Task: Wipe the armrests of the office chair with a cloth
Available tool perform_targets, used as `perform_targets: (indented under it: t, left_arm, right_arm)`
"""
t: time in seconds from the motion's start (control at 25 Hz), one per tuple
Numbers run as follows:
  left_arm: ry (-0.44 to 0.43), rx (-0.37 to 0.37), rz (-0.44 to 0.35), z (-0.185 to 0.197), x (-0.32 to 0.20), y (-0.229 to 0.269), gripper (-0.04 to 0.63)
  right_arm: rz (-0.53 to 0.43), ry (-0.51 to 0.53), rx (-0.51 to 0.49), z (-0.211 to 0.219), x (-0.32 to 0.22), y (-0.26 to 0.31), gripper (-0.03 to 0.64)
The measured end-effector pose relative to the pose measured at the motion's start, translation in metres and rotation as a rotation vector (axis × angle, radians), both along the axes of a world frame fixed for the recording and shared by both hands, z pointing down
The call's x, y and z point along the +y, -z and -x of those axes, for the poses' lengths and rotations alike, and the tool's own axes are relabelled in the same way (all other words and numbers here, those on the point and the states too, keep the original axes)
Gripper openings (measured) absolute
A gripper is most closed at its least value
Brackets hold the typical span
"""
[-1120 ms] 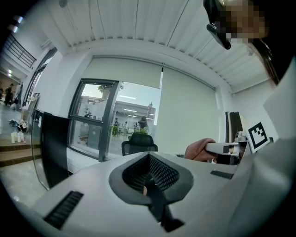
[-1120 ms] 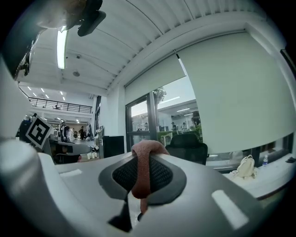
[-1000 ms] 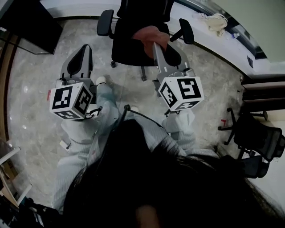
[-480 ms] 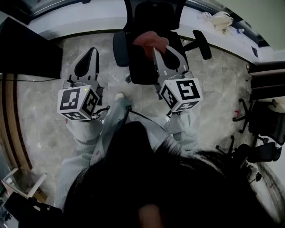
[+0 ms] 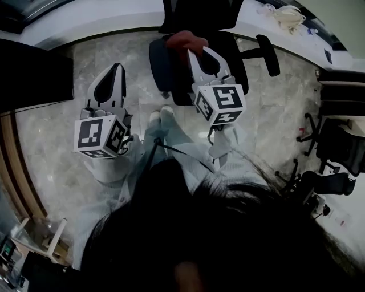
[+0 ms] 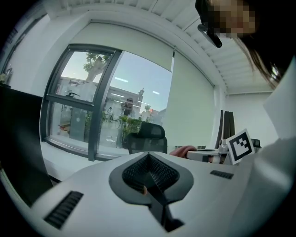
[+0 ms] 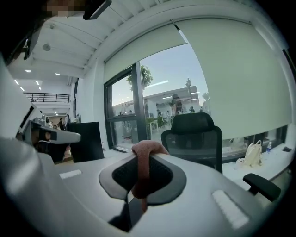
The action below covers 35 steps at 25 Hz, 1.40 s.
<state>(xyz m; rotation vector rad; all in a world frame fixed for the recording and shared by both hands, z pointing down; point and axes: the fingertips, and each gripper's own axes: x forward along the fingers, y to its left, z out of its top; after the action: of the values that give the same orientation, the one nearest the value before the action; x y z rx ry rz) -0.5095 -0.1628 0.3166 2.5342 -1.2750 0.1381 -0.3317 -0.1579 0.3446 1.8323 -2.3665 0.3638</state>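
A black office chair [image 5: 228,51] stands ahead, with one armrest [image 5: 159,63] on its left and the other [image 5: 268,54] on its right. My right gripper [image 5: 194,50] is shut on a reddish cloth [image 5: 185,41], which hangs above the chair's seat near the left armrest. In the right gripper view the cloth [image 7: 145,162] is pinched between the jaws, with the chair [image 7: 194,134] beyond. My left gripper [image 5: 117,67] is shut on nothing over the floor, left of the chair. The left gripper view shows its closed tips [image 6: 148,155] and the chair [image 6: 147,136] farther off.
A black cabinet [image 5: 34,68] stands at the left. A white window ledge [image 5: 102,17] runs behind the chair, with a pale bag [image 5: 288,17] on it. More black chairs [image 5: 336,148] stand at the right. The person's shoes [image 5: 159,117] are on the marble floor.
Both grippers have moved forward toward the chair. The cloth in the right gripper now sits closer to the chair's left armrest. Neither gripper's jaws have changed.
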Motion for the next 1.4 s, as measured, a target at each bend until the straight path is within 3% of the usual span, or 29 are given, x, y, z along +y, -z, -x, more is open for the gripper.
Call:
perform_targets:
  t: [0.28, 0.56, 0.68, 0.8, 0.88, 1.4]
  left_arm:
    - [0.088, 0.003, 0.036, 0.03, -0.016, -0.029, 0.003]
    - [0.166, -0.038, 0.089, 0.053, -0.019, -0.064, 0.003]
    - [0.192, -0.039, 0.11, 0.063, -0.019, -0.076, 0.003]
    - [0.203, -0.04, 0.12, 0.069, -0.019, -0.085, 0.003]
    - [0.204, -0.029, 0.126, 0.07, -0.018, -0.087, 0.003]
    - [0.122, 0.054, 0.08, 0.034, -0.03, -0.066, 0.003]
  right_arm:
    - [0.132, 0.057, 0.117, 0.004, -0.08, -0.095, 0.026]
    - [0.262, 0.208, 0.295, 0.036, -0.141, -0.207, 0.026]
    - [0.371, 0.279, 0.354, 0.052, -0.145, -0.249, 0.026]
    - [0.5, 0.351, 0.407, 0.064, -0.131, -0.282, 0.026]
    - [0.537, 0.371, 0.424, 0.069, -0.117, -0.287, 0.026]
    - [0.58, 0.468, 0.386, 0.079, 0.032, -0.264, 0.026]
